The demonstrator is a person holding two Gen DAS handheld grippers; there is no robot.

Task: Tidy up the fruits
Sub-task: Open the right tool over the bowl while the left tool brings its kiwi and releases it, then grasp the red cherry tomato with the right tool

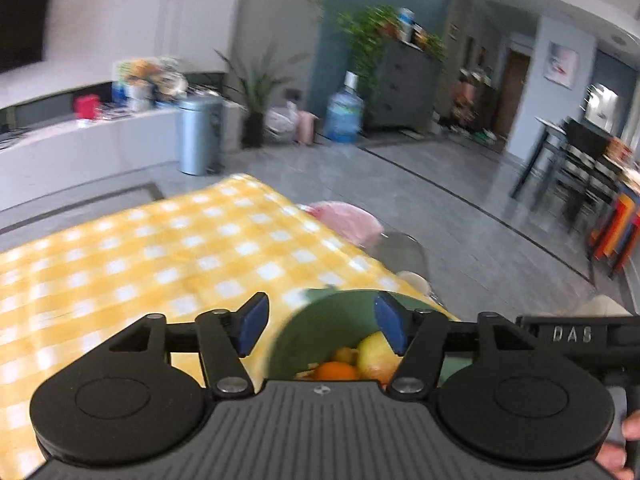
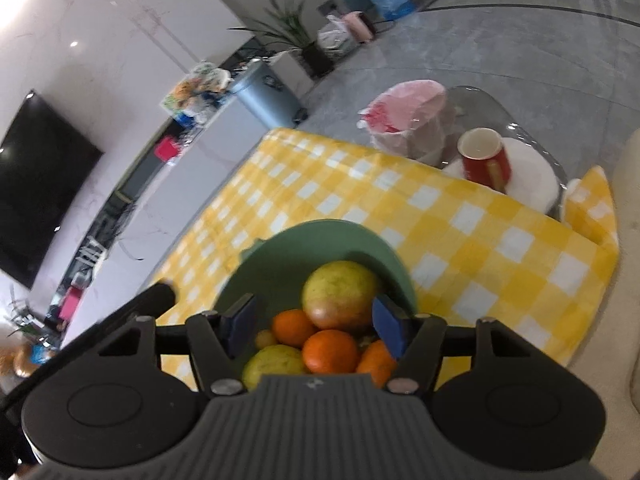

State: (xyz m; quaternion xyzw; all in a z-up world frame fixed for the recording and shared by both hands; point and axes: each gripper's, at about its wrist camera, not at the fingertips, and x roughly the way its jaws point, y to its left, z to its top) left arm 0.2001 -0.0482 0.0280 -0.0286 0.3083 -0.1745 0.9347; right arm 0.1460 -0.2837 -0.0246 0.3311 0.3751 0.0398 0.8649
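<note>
Just below right tool (image 2: 314,326): fruit bowl (image 2: 304,240)

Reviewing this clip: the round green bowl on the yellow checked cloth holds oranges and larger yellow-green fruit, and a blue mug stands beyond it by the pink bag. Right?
Not quite: the mug is red, not blue, as the right wrist view shows. The round green bowl on the yellow checked cloth does hold oranges and larger yellow-green fruit, with the pink bag beyond.
</note>
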